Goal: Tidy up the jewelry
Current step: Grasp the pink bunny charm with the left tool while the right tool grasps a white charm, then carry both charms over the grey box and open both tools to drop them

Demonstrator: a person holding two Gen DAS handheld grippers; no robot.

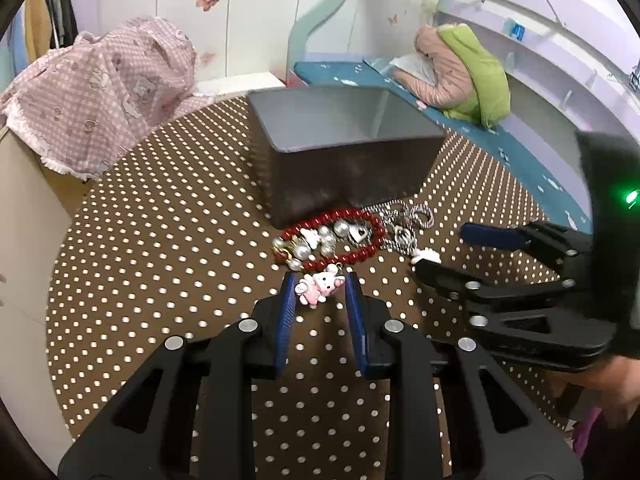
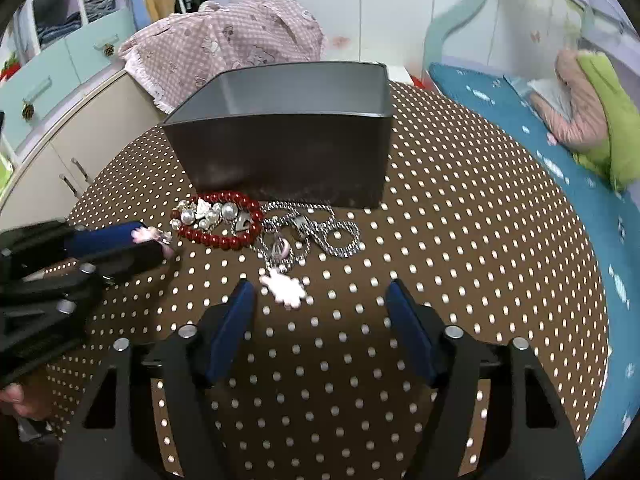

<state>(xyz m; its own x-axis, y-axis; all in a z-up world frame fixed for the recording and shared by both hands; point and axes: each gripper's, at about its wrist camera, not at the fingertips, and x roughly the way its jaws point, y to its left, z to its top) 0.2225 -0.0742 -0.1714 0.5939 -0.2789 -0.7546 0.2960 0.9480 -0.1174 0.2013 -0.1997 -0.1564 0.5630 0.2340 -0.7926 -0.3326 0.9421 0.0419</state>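
A dark grey open box (image 1: 344, 160) stands on a brown polka-dot table (image 1: 160, 260). In front of it lie a red bead bracelet (image 1: 332, 240) with a pearl bracelet (image 1: 316, 244) inside it, and a silver chain (image 1: 404, 220). My left gripper (image 1: 320, 292) has its blue pads on either side of a pink bunny charm (image 1: 318, 288), touching or nearly touching it. My right gripper (image 2: 320, 300) is open just before a pale flower charm (image 2: 286, 288) on the silver chain (image 2: 312, 232). The box (image 2: 288, 160), red bracelet (image 2: 218, 220) and left gripper (image 2: 148, 240) also show there.
A pink checked cloth (image 1: 104, 88) covers something at the back left. A blue mat (image 2: 540, 160) with a pink and green jacket (image 2: 592, 120) lies to the right. A cream cabinet (image 2: 72, 152) stands left of the table.
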